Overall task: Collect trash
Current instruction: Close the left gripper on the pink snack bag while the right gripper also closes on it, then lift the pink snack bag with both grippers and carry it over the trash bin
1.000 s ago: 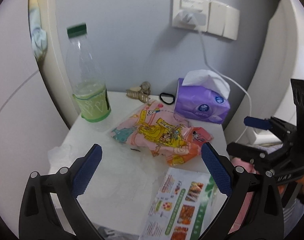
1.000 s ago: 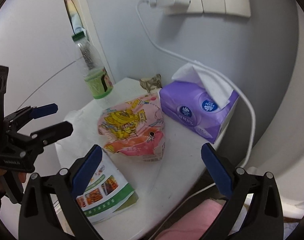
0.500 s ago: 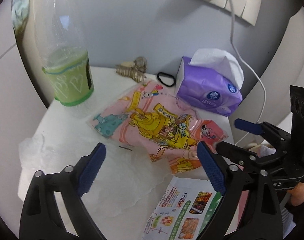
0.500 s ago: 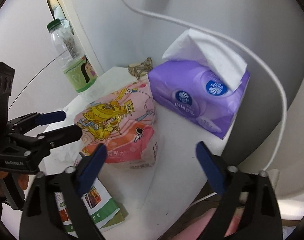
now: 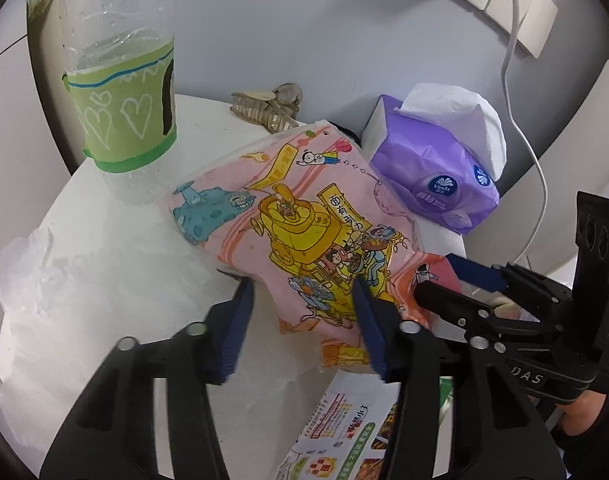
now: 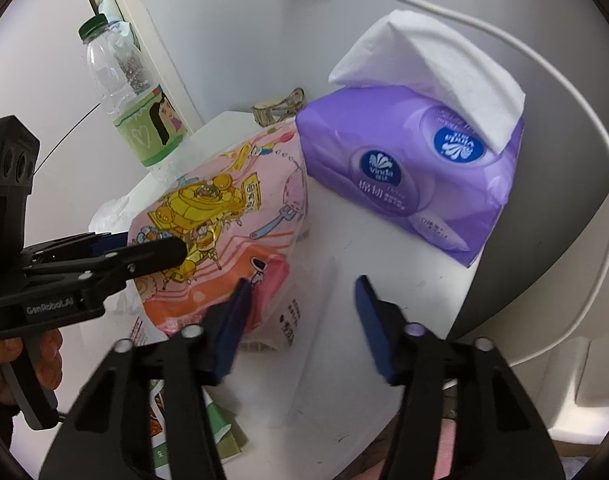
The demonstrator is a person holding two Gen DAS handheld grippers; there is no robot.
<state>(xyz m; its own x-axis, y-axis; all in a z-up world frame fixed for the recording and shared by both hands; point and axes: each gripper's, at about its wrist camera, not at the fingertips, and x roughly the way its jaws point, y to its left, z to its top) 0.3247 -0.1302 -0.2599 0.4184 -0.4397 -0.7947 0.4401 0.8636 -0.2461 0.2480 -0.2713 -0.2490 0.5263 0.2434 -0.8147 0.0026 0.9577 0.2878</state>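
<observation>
We see a crumpled pink cartoon snack bag (image 5: 304, 220). Left gripper (image 5: 302, 296), jaws just closing, pinches its near edge; right gripper (image 6: 300, 296) half-spread, also closing, one pad touching the bag.

Purple tissue pack (image 6: 408, 168) by the wall — hair claw clip (image 5: 260, 110) beside it.

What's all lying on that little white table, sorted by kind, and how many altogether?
Plastic bottle: 1
Pink snack bag: 1
Purple tissue pack: 1
Hair claw clip: 1
Printed leaflet: 1
Crumpled white tissue: 1
Total: 6
</observation>
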